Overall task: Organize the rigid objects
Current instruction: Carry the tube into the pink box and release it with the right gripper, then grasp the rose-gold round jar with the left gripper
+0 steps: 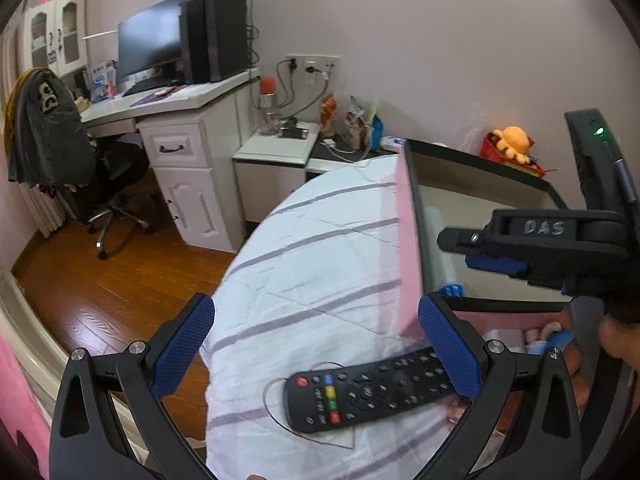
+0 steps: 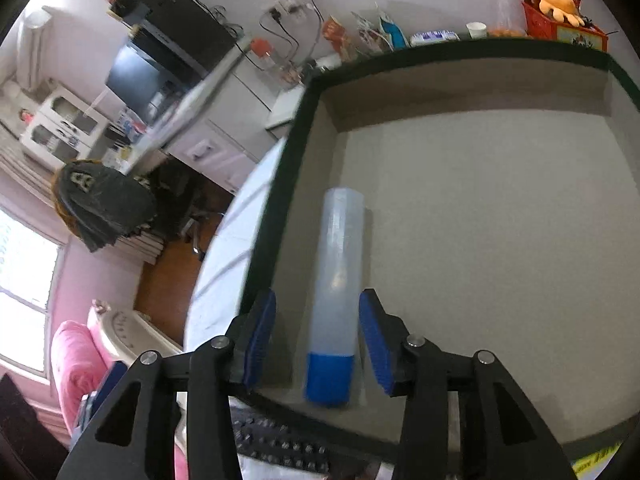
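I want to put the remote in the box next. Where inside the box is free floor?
The box floor is bare from the bottle across to the right wall and up to the far wall. Only the strip along the left wall is taken, by the bottle and the right gripper around it. The remote lies outside.

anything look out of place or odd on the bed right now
Nothing damaged or spilled. The remote lies on the bedding outside the storage box, while the blue-capped tube lies inside it between the open right gripper pads.
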Demonstrator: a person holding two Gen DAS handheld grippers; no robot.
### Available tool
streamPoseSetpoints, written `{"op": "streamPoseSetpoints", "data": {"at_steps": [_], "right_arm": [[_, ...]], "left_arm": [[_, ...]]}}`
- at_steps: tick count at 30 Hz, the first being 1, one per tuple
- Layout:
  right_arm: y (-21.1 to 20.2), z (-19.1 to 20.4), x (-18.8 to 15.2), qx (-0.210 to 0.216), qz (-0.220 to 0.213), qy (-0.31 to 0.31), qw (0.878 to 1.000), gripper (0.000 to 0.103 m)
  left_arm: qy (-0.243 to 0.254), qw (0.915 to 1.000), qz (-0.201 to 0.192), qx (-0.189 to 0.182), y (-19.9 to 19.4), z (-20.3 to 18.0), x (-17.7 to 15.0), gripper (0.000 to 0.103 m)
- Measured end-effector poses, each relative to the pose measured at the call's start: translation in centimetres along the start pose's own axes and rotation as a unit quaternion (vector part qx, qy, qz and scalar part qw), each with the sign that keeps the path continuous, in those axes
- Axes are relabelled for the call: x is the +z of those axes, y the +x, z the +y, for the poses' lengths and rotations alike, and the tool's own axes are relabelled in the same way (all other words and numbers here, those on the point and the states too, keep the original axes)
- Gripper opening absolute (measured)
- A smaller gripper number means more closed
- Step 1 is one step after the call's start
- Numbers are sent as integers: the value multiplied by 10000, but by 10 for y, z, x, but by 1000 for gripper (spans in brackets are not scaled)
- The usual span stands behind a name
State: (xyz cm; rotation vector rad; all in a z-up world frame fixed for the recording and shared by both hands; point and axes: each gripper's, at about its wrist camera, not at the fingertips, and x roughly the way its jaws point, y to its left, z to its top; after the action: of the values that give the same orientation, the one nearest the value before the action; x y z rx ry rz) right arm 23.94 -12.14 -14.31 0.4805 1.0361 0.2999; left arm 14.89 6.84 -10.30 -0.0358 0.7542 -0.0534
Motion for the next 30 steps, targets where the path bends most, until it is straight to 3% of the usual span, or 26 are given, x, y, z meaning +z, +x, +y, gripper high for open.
{"op": "streamPoseSetpoints", "data": {"at_steps": [1, 3, 8, 12, 14, 20, 28, 30], "right_arm": [[-10, 1, -1, 15, -80, -83, 9999, 46], [-29, 3, -4, 9, -262, -259, 9993, 58], [-87, 6, -21, -123, -829, -804, 9932, 62], [-125, -1, -42, -758, -1289, -1177, 9817, 78], [-141, -12, -57, -1063, -1448, -1348, 9745, 78], [-166, -50, -88, -1386, -1429, -1300, 9713, 78], [-174, -87, -110, -1371, -1323, -1080, 9757, 78], [-176, -89, -112, -1343, -1323, -1089, 9760, 78]], "left_arm": [[-4, 10000, -14, -47, -2, -1, -1, 103], [3, 9999, -55, -148, -10, -4, -2, 103], [176, 9990, -150, -386, -32, -21, -13, 103], [451, 9968, -101, -646, -45, -46, -31, 103], [552, 9957, -70, -739, -48, -57, -38, 103], [699, 9957, 53, -598, -44, -86, -51, 103], [853, 9953, 305, -350, -25, -105, -64, 102], [848, 9952, 385, -303, -20, -106, -64, 94]]}}
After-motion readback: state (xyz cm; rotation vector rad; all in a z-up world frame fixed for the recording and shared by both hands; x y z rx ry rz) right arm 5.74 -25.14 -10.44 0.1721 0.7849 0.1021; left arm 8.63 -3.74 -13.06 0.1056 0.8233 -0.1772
